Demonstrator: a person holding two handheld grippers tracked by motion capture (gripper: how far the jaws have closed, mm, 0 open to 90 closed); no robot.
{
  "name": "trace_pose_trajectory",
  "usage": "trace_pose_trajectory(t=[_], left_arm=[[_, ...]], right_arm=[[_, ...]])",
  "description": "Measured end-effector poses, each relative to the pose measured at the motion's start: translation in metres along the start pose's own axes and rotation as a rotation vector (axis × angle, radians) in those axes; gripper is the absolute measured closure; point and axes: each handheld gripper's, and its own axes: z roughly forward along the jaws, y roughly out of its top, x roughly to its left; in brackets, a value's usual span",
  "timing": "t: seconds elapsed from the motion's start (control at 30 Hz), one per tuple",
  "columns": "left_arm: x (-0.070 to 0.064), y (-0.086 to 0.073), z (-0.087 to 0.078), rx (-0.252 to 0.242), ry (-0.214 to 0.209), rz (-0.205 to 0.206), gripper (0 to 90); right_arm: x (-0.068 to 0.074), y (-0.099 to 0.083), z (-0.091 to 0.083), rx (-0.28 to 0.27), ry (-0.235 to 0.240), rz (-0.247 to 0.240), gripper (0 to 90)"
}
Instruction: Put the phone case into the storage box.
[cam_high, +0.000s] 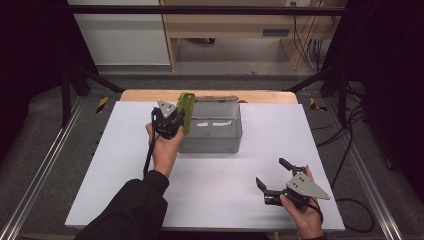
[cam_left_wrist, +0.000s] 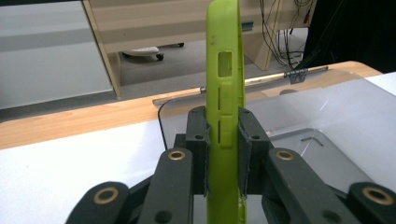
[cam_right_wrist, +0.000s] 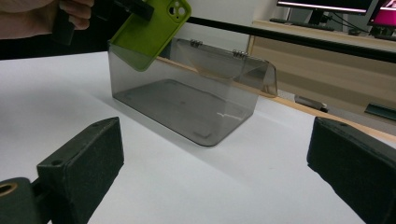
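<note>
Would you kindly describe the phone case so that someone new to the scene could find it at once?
On the white table stands a clear smoky plastic box. At its left end, the left gripper clamps the phone case edge-on above the rim. It is the one lime-green thing there, with camera cut-outs at its top corner.

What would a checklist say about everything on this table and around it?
Surface: white table top over a wooden board, bare apart from the box.
Job's things: green phone case held on edge above the left rim of the clear plastic box; the box looks empty, its lid hinged open at the back.
Clutter: nothing seen.
Grippers: left hand-held gripper clamped on the case; right hand-held gripper open, holding nothing, low near the table's right front.
Cables: a black cable hangs from the left gripper; loose cables lie on the floor at right.
Surroundings: wooden furniture, black frame bars, grey floor.
</note>
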Motion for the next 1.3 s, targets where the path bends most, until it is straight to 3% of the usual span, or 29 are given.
trace_pose_trajectory(t=[0.57,1.3], left_arm=[[0.000,-0.008,0.008,0.080,-0.019,-0.007,78.0],[-0.001,-0.014,0.015,0.131,-0.025,-0.014,77.9]], right_arm=[[0.000,0.000,0.000,0.005,0.002,-0.001,4.0],[0.000,-0.001,0.001,0.010,0.003,0.001,4.0]])
